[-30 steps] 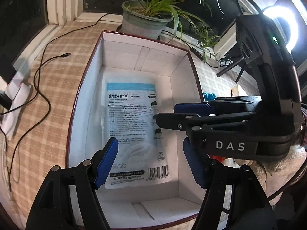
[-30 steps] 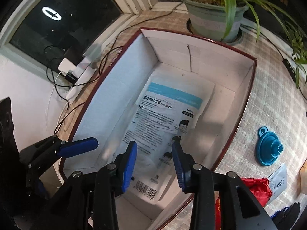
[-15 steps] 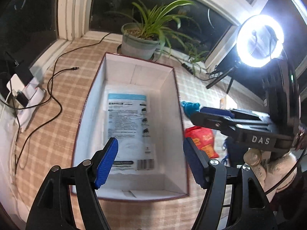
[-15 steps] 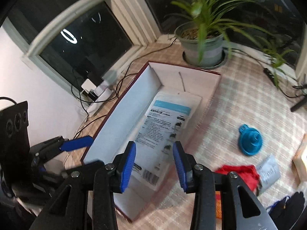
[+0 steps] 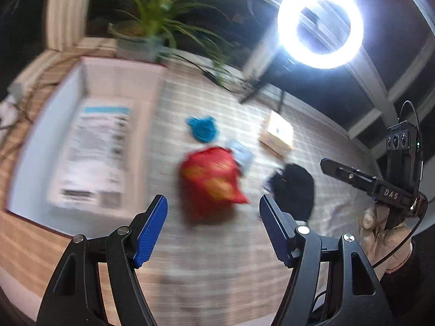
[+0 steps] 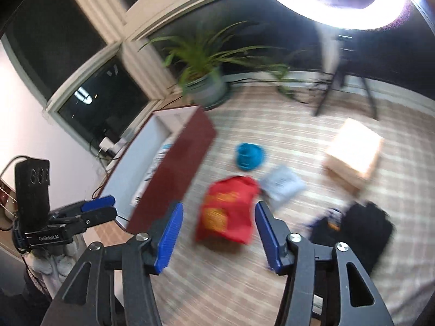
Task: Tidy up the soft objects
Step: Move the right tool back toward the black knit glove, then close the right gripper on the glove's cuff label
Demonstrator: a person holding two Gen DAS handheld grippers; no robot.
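- Both grippers have swung away from the dark-red cardboard box (image 5: pixel 81 87) with white lining, which a second ago filled both views, toward the loose items on the checked tablecloth (image 5: pixel 217 244).
- Left gripper (image 5: pixel 213 231) hovers above the cloth, jaws apart and empty.
- Right gripper (image 6: pixel 218 235) likewise hangs with jaws apart, holding nothing.
- A white face-mask packet (image 5: pixel 95 157) lies flat inside the box.
- On the cloth just beside the box sits a red bag with yellow print (image 6: pixel 228 213); a small grey-white pouch (image 6: pixel 281 184) touches its far edge.
- Nearby lie a blue round funnel-like piece (image 6: pixel 248 156) and a black soft bundle (image 6: pixel 359 226), both blurred.
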